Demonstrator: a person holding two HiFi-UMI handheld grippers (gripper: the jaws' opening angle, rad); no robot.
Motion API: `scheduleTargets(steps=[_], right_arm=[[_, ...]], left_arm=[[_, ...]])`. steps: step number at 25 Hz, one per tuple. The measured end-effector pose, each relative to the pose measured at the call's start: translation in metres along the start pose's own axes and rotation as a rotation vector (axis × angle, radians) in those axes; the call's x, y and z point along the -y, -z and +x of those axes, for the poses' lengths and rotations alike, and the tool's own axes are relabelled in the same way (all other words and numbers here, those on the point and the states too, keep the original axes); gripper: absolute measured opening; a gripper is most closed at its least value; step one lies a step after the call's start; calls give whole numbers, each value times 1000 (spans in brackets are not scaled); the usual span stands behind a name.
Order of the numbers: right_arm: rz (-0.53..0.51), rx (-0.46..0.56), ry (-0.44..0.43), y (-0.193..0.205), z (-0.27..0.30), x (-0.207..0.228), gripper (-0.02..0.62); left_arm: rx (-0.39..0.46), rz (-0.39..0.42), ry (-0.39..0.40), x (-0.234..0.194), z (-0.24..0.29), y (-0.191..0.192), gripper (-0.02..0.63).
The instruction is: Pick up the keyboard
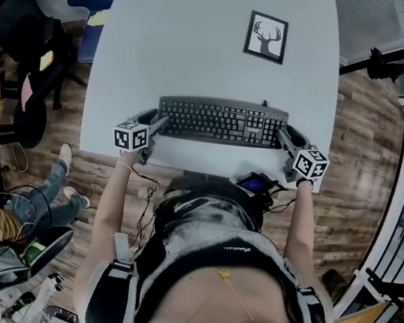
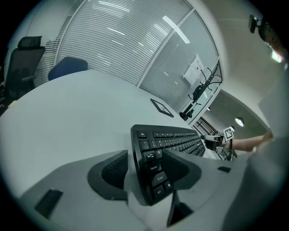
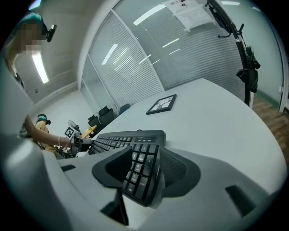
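So the keyboard is laid near the front edge of the white desk, flat as far as can be seen. A framed deer picture is parked well apart behind it.

Each short end has been straddled. The left gripper is set around the Esc/Ctrl end and the right gripper around the numpad end. Both sets of jaws are spread wide. The board's ends sit between the pads with some daylight showing, so nothing is actually clamped.

Guess is that a long, thin thing like this gets taken at both ends so it can be lifted level instead of tipping. The key face is turned toward one pad at each end, so the pinch looks meant to go through the thickness. Whether the other pad is under the board can't be told. No squeeze yet, so the lift hasn't begun.
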State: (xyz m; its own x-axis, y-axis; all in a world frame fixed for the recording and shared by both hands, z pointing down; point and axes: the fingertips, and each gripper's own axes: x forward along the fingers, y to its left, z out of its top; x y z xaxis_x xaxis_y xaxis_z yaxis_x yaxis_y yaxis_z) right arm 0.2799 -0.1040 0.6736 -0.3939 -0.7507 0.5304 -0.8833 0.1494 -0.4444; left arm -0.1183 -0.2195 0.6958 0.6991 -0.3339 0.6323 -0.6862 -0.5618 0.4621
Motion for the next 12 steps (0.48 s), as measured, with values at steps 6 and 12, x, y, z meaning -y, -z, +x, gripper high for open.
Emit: scheduleTargets(steps=[6, 12], right_arm=[[12, -29, 10, 3, 2, 18, 216], [39, -74, -43, 10, 11, 19, 236]], left_arm=[[-20, -2, 30, 5, 7, 4, 215], [-23, 14, 63, 10, 11, 3, 219]])
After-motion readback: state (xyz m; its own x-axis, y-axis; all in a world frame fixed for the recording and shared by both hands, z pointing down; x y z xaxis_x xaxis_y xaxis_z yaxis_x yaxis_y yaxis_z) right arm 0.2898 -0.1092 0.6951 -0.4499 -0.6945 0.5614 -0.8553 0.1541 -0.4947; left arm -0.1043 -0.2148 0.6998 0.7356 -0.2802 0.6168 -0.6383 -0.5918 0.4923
